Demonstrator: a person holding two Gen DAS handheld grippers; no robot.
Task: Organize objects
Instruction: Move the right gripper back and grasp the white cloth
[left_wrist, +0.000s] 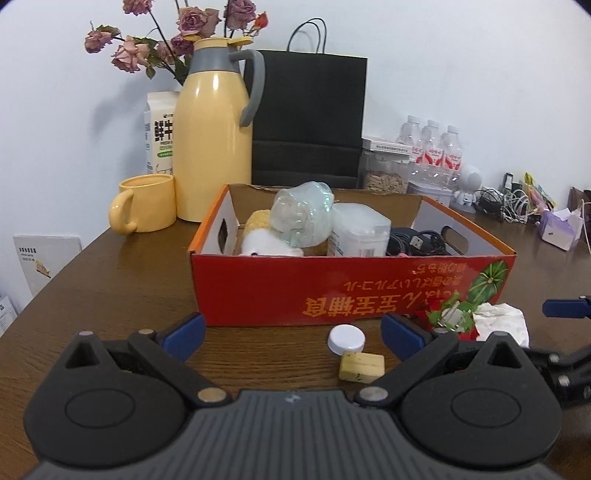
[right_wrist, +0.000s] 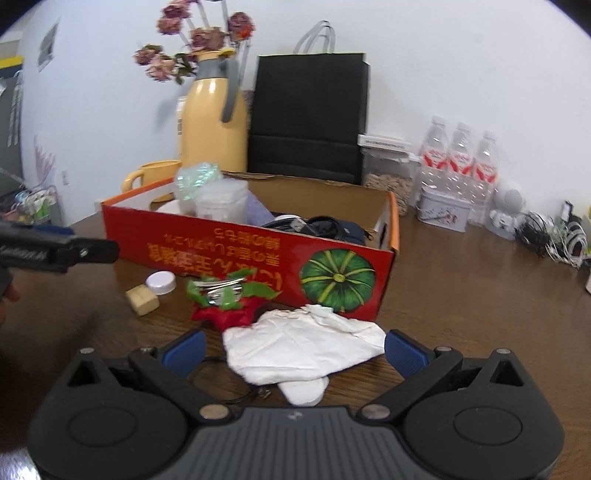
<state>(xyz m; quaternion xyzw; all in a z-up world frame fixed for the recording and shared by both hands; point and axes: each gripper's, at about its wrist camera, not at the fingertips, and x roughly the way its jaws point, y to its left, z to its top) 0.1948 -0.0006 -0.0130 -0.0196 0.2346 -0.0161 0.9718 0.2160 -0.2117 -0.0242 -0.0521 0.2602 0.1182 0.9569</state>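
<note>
Left wrist view puts your left gripper (left_wrist: 291, 334) low over the wooden table (left_wrist: 110, 288), its blue-padded fingers spread wide with nothing between them. Just ahead of it, between the pads, lie a white bottle cap (left_wrist: 346, 339) and a pale cork block (left_wrist: 362, 366), touching each other on the bare wood. Beyond them stands the red cardboard box (left_wrist: 351, 284) with upside-down gold lettering and a green pumpkin picture. Inside the box you can see a crumpled clear plastic bag (left_wrist: 303, 218), a white and yellow plush toy (left_wrist: 264, 240), a white plastic container (left_wrist: 360, 230) and black cables (left_wrist: 421, 240).

Right wrist view shows your right gripper (right_wrist: 293, 350) also spread open, straddling a crumpled white tissue (right_wrist: 303, 350) that lies on the table against the box's front corner. Just left of the tissue sits a red and green wrapper with a silvery centre (right_wrist: 229, 299), close beside the box wall. A thin black loop, too small to identify, pokes out from under the tissue near your left pad.

Behind the box stand a yellow thermos jug (left_wrist: 214, 140), a yellow mug (left_wrist: 146, 208), a milk carton (left_wrist: 160, 133), dried roses (left_wrist: 184, 33) and a black paper bag (left_wrist: 310, 118). To the right are three water bottles (right_wrist: 458, 162), a small tin (right_wrist: 445, 208), a jar of seeds (right_wrist: 389, 181) and a tangle of white and black cables (right_wrist: 554, 240).
</note>
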